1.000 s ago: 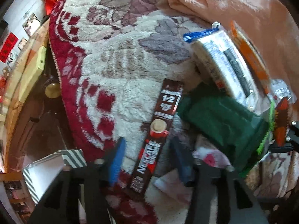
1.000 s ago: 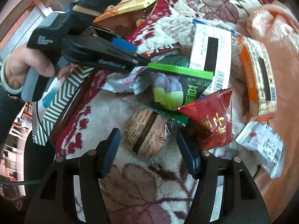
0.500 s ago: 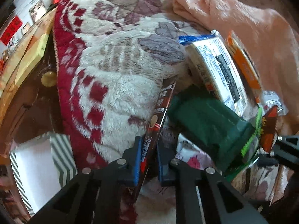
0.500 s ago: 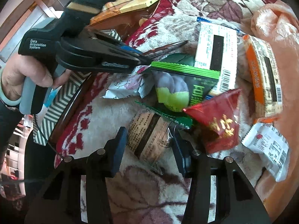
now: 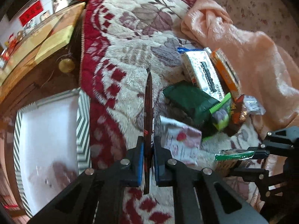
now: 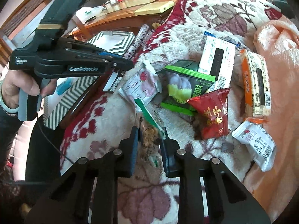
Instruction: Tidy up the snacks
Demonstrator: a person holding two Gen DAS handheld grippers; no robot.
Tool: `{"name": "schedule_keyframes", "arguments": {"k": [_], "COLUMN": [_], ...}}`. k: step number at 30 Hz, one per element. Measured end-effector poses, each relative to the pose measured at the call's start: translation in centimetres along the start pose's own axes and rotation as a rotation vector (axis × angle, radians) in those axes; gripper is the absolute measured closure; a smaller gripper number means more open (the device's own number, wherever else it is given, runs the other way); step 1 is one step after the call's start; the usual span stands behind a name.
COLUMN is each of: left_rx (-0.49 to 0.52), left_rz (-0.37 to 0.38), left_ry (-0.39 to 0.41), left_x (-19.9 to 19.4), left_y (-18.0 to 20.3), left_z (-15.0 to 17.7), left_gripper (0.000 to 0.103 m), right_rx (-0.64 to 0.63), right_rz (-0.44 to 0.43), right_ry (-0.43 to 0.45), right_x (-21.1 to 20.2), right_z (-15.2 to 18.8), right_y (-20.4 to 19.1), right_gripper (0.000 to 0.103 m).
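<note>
A plush red-and-cream floral blanket (image 5: 130, 59) spreads ahead of both tools, with a peach cloth (image 5: 252, 43) bunched to the far right of them. To the left of the left tool (image 5: 149, 155) sits a box with a green-and-white striped rim (image 5: 83, 123). Ahead and right of that tool lies the snack pile: a dark green packet (image 5: 188, 100), a white bar with a barcode (image 5: 203, 72) and an orange one (image 5: 226, 72) beside it. The left tool is clamped on a slim dark coffee stick (image 5: 148, 112), seen edge-on and raised off the blanket. The right tool (image 6: 149, 145) is pinched on a clear green-edged snack packet (image 6: 149, 130); a red packet (image 6: 213, 113) lies just to its right.
</note>
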State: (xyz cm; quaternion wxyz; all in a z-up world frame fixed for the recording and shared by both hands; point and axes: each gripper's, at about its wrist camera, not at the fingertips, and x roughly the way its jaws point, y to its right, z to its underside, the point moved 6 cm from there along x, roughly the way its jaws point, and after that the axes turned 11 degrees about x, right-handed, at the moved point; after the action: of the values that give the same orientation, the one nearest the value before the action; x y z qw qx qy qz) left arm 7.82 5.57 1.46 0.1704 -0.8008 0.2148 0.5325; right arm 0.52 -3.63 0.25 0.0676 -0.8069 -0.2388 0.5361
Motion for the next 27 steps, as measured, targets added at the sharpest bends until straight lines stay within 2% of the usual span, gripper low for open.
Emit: {"name": "schedule_keyframes", "arguments": {"k": [12,17,27], "left_rx": [-0.106,-0.144,-0.230], "left_rz": [0.040,0.011,-0.125], "left_ry": [0.075,0.092,0.133], "left_x": [-3.3,-4.3,-7.1], "left_y": [1.7,1.7,-0.4], "left_z": [4.2,5.6,7.7], "left_gripper": [0.092,0.092,0.092], "right_rx": [-0.052,-0.058,-0.104], "right_rz": [-0.015,-0.026,-0.046], "right_ry": [-0.005,0.016,0.046], "right_x": [-1.1,-2.0,-2.5], "right_z": [1.4,0.8,-0.7], "right_y": [-2.1,-3.0,-6.0], "right_gripper": [0.083,0.083,0.083]}}
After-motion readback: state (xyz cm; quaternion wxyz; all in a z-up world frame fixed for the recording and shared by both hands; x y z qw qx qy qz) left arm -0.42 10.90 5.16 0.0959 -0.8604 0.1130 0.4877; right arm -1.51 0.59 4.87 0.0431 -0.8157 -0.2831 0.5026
